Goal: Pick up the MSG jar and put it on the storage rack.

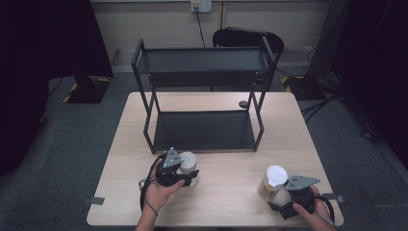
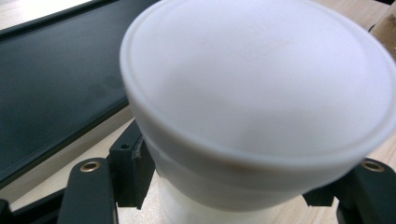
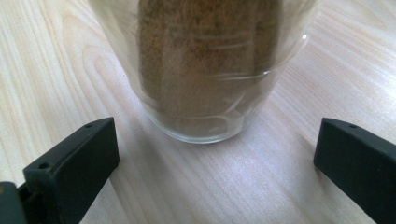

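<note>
White-lidded jar (image 1: pixel 188 166) stands near the front edge of the table (image 1: pixel 231 163), left of its middle, just before the black rack (image 1: pixel 204 96), and my left gripper (image 1: pixel 179 174) is clamped on its body below the lid. My right gripper (image 1: pixel 287 201) sits by the front right corner, jaws wide apart, behind a glass jar of brown powder (image 1: pixel 272 183) without touching it.

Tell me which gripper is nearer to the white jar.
Left. The left gripper is clamped on the white jar; the right gripper waits open by the brown jar.
</note>
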The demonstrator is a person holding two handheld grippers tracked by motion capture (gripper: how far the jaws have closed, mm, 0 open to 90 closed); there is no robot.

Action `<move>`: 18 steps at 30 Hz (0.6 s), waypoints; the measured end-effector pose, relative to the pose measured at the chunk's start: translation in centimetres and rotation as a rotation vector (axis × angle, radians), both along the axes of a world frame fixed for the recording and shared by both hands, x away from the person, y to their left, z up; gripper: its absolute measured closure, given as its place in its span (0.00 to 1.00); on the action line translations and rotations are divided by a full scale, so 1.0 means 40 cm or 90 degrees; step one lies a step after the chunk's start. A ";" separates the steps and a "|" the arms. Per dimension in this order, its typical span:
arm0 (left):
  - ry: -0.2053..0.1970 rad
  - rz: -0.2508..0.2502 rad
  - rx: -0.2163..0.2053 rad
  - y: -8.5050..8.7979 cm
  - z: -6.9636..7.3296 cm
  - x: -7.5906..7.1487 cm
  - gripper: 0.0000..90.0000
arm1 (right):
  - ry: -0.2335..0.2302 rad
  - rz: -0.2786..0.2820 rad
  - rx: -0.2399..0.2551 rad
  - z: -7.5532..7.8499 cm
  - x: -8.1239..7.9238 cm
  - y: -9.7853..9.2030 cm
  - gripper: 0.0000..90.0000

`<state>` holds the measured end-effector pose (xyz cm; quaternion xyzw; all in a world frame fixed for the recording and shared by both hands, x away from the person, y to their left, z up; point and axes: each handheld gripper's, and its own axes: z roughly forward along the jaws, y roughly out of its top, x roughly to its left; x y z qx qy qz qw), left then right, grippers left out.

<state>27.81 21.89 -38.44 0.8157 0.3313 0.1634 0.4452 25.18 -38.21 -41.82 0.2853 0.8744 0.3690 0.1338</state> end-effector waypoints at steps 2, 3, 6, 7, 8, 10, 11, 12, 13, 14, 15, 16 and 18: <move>-0.001 0.002 0.002 -0.003 0.002 -0.002 0.37 | 0.000 0.000 0.000 0.000 0.000 0.000 0.00; -0.002 0.001 0.007 -0.005 0.005 -0.001 0.37 | 0.000 0.000 0.000 0.000 0.000 0.000 0.00; 0.005 0.001 0.015 -0.009 0.016 0.004 0.37 | 0.000 0.000 0.000 0.000 0.000 0.000 0.00; 0.006 0.000 0.017 -0.010 0.020 0.007 0.37 | 0.000 0.000 0.000 0.000 0.000 0.000 0.00; 0.010 0.001 0.015 -0.010 0.022 0.010 0.37 | 0.000 0.000 0.000 0.000 0.000 0.000 0.00; 0.018 0.003 0.009 -0.008 0.025 0.018 0.38 | 0.000 0.000 0.000 0.000 0.000 0.000 0.00; 0.022 0.004 0.005 -0.005 0.027 0.022 0.38 | 0.000 0.000 0.000 0.000 0.000 0.000 0.00; 0.024 0.006 0.000 -0.005 0.027 0.025 0.38 | 0.000 0.000 0.000 0.000 0.000 0.000 0.00; 0.023 0.008 0.002 -0.006 0.030 0.027 0.38 | 0.000 0.000 0.000 0.000 0.000 0.000 0.00; 0.020 0.011 0.004 -0.009 0.032 0.027 0.38 | 0.000 0.000 0.000 0.000 0.000 0.000 0.00; 0.017 0.011 0.008 -0.012 0.036 0.029 0.38 | 0.000 0.000 0.000 0.000 0.000 0.000 0.00; 0.017 0.014 0.007 -0.014 0.039 0.030 0.38 | 0.000 0.000 0.000 0.000 0.000 0.000 0.00; 0.018 0.015 0.005 -0.015 0.046 0.038 0.38 | 0.000 0.000 0.000 0.000 0.000 0.000 0.00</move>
